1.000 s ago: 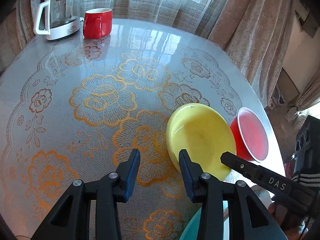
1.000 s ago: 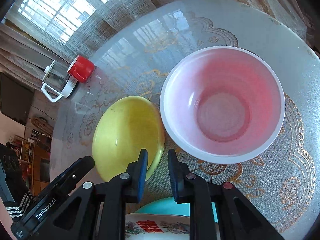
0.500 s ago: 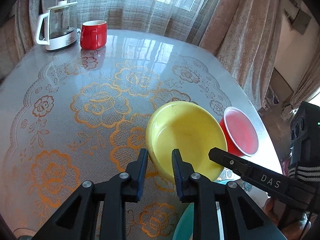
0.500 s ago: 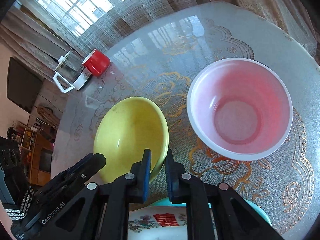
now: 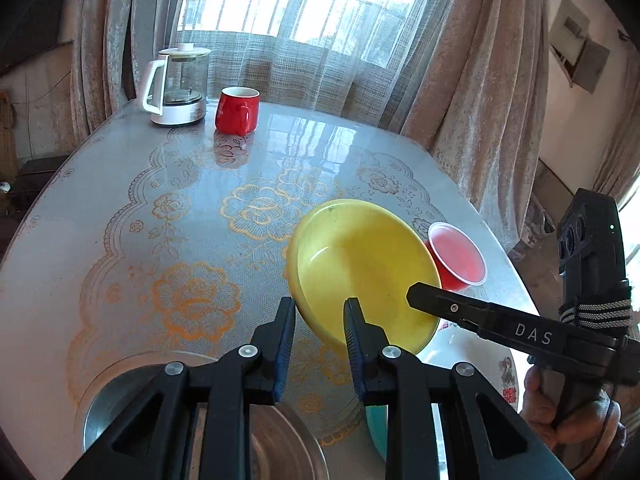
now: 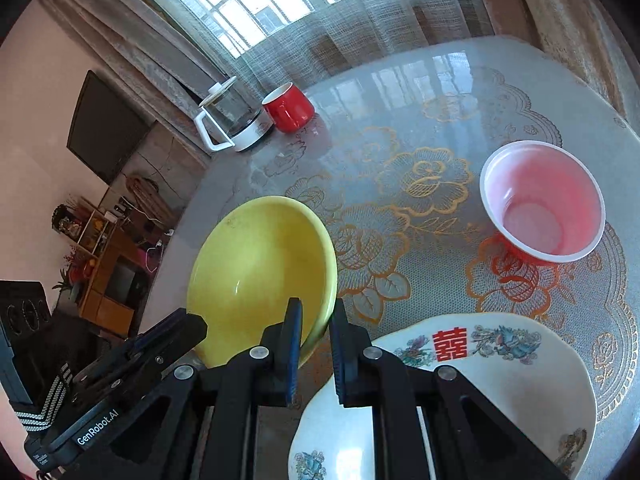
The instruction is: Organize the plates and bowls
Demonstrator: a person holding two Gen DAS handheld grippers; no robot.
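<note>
A yellow bowl [image 5: 362, 268] is held tilted above the table by both grippers. My left gripper [image 5: 319, 316] is shut on its near-left rim. My right gripper [image 6: 315, 318] is shut on its right rim; the bowl also shows in the right wrist view [image 6: 260, 272]. A red bowl with a white rim [image 6: 542, 208] stands on the table to the right, also in the left wrist view [image 5: 458, 256]. A white flowered plate [image 6: 480, 380] lies near, under the right gripper, over a teal plate [image 5: 376, 420].
A red mug [image 5: 237, 110] and a glass kettle [image 5: 176, 88] stand at the far side of the round table [image 5: 160, 208]. A metal plate [image 5: 280, 440] lies at the near left edge. Curtains hang behind the table.
Both grippers closed on the yellow bowl's rim and lifted it off the table, tilting it. Both cameras rose and pulled back, bringing the near plates into view.
</note>
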